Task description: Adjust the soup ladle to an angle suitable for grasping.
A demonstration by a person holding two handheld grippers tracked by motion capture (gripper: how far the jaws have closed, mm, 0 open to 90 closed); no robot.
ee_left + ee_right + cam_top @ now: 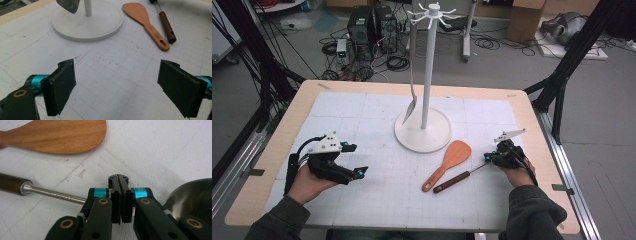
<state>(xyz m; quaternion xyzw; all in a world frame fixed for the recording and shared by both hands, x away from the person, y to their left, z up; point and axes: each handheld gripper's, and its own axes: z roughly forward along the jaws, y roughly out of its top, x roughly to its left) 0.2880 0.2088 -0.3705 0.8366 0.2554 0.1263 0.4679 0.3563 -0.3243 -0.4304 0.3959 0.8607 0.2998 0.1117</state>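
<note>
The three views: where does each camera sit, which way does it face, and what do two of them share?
High view: above the near table edge, facing forward and down; both forearms, left gripper, right gripper.
Left gripper view: on the open left gripper, facing the stand.
Right gripper view: on the shut right gripper, over the ladle.
Shared: the wooden spatula lies in both gripper views.

The wooden spatula [448, 163] was orange-brown; the ladle [460, 178] had a dark brown handle and a silver shaft; the stand [424, 131] was white; the mat [377, 195] was white with a faint grid; the right gripper [121, 180] was black with turquoise bands.
</note>
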